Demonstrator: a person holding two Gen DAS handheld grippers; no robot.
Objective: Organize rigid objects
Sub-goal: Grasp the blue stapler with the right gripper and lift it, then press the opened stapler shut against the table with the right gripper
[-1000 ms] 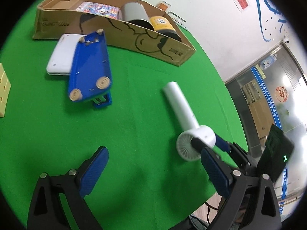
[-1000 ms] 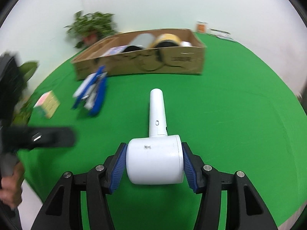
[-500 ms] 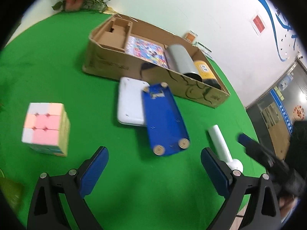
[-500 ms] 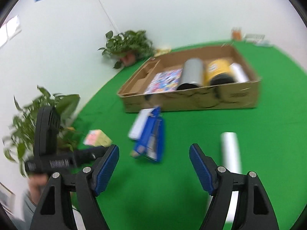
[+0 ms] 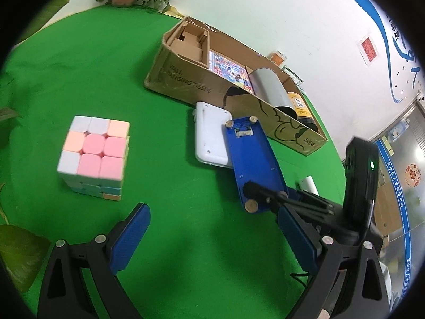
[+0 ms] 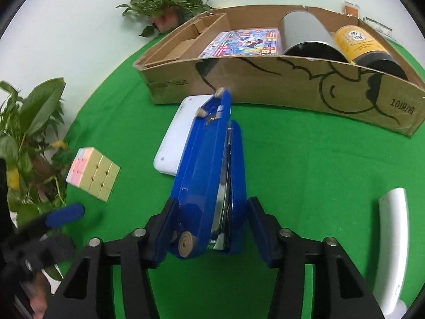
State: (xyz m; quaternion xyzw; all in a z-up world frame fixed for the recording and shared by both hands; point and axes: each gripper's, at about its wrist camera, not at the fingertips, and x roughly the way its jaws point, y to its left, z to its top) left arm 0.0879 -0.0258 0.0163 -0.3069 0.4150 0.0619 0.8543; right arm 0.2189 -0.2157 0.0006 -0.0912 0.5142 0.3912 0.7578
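Observation:
A large blue stapler (image 6: 209, 183) lies on its side on the green table, leaning on a flat white device (image 6: 178, 135). My right gripper (image 6: 209, 236) is open, its jaws on either side of the stapler's near end, not closed on it. The stapler (image 5: 252, 159) and white device (image 5: 209, 135) also show in the left wrist view. My left gripper (image 5: 212, 239) is open and empty above bare cloth. A pastel puzzle cube (image 5: 94, 156) stands to its left. A white handheld fan (image 6: 393, 247) lies at the right.
A long cardboard box (image 6: 265, 79) stands behind the stapler, holding a grey cylinder (image 6: 305, 34), a yellow-labelled can (image 6: 364, 45), a colourful booklet (image 6: 244, 42) and a cardboard insert. Potted plants (image 6: 29, 138) crowd the table's left edge.
My right gripper let go of the white fan, swung left and came down around the blue stapler's end. My left gripper swung left, bringing the puzzle cube into view.

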